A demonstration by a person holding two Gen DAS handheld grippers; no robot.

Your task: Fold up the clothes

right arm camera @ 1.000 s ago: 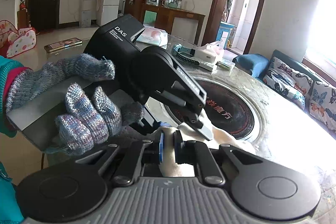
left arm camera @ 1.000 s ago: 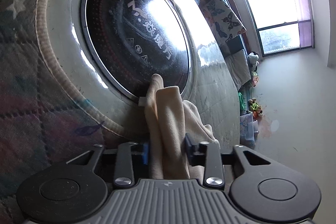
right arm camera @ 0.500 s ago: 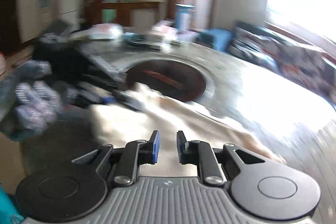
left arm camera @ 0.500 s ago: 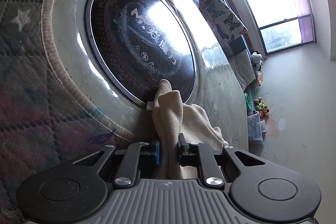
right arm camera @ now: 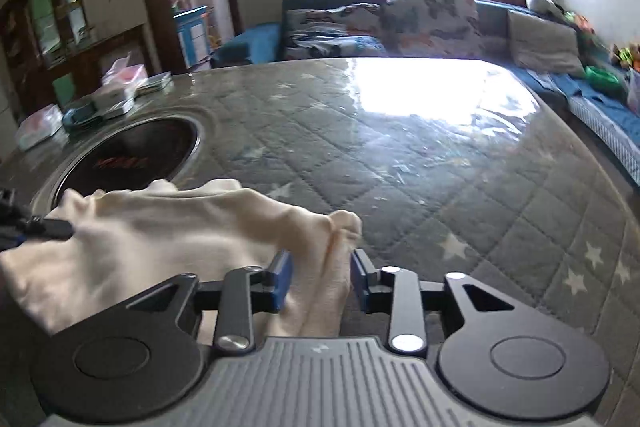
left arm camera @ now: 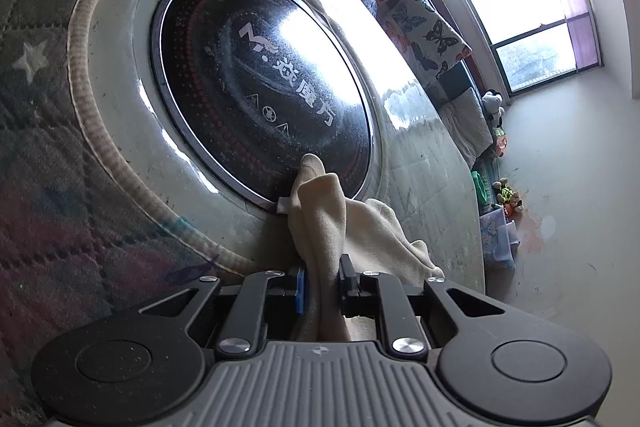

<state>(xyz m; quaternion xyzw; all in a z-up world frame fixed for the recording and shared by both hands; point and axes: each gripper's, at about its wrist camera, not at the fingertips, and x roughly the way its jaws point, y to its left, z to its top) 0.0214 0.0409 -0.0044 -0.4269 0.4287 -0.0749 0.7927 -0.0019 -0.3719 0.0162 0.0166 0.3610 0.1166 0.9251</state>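
We see the left hand-held gripper point(left arm camera: 322, 283) clamped on a bunched fold of the cream-coloured soft fabric garment point(left arm camera: 320, 223), its jaws drawn close with the cloth squeezed between them; a second ago they stood wider around the same fold. In the left wrist view the garment rises from the lower centre of the frame to the rim of the round black glass cooktop point(left arm camera: 260, 87) set into the desk point(left arm camera: 420, 179).

The right hand-held gripper point(right arm camera: 320, 281) has swung away from the gloved hand and the black device that filled its view a second ago, and now faces the sofa and window. Its jaws stand partly apart with a corner of the garment point(right arm camera: 160, 239) lying between them; we cannot tell whether they press it. The garment spreads over the lower left of that frame on the grey quilted star-patterned desk cover point(right arm camera: 440, 187), just beside the cooktop point(right arm camera: 132, 155).

On the cooktop glass we read a white "M" logo followed by Chinese characters, with small warning symbols beneath. The right wrist view shows the lettering only as a red blur.
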